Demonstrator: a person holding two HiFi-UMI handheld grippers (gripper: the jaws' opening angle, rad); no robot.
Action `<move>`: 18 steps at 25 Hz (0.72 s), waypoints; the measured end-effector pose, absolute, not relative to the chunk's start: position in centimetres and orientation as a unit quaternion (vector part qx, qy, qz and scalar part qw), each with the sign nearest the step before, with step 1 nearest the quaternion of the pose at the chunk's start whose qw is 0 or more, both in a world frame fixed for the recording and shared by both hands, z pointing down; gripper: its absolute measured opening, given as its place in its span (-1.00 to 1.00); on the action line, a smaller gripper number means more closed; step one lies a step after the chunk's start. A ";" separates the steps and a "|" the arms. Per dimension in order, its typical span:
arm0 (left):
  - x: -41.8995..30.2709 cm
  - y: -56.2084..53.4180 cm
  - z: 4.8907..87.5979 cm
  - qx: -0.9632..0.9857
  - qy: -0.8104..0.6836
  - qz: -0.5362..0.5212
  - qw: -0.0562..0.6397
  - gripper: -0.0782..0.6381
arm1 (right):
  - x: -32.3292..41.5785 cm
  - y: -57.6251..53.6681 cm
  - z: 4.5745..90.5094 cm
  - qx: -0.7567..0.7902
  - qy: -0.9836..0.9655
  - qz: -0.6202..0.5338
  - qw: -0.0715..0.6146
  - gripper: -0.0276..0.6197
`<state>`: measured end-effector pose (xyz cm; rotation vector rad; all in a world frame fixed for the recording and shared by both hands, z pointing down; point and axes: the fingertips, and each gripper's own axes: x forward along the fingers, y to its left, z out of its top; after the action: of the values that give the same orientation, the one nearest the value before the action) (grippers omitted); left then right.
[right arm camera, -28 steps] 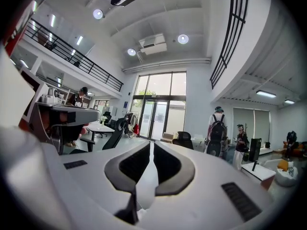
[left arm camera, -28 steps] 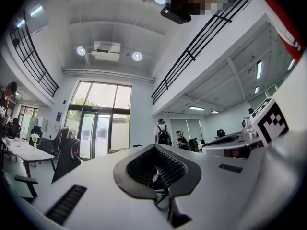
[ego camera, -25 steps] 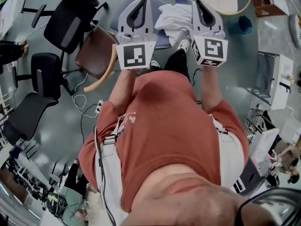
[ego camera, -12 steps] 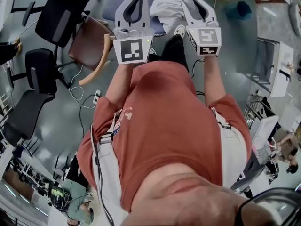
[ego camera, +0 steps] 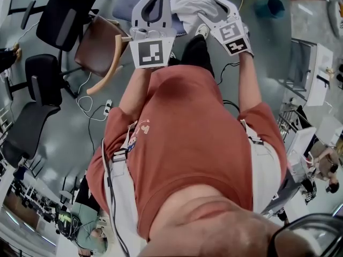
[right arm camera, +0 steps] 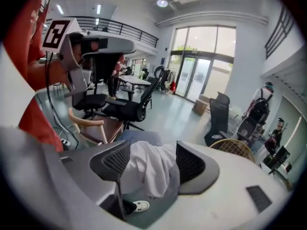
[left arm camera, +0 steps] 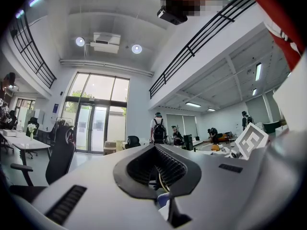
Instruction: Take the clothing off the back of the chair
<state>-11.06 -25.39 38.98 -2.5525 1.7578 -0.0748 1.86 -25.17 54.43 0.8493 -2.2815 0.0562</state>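
Right tool [right arm camera: 152, 150] just spreading, white clothing [right arm camera: 154, 171] framed between jaws, unpinched; left tool [left arm camera: 156, 151] pressed together, empty.

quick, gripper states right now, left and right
Left gripper: shut, empty.
Right gripper: open, jaws just been opening; white clothing in line between them, not gripped.

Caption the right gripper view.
Right gripper's jaws, just opened wider, frame white clothing draped on a blue-grey seat, not gripping it.
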 end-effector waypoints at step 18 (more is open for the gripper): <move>-11.4 -26.6 40.5 -0.819 0.573 -0.030 0.001 -0.74 | 3.5 -27.7 64.2 0.164 -0.770 -0.104 0.608 0.30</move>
<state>-11.40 -26.59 40.54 -2.5715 1.7980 -0.0953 3.47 -27.73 64.22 0.3799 -1.7787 -0.2414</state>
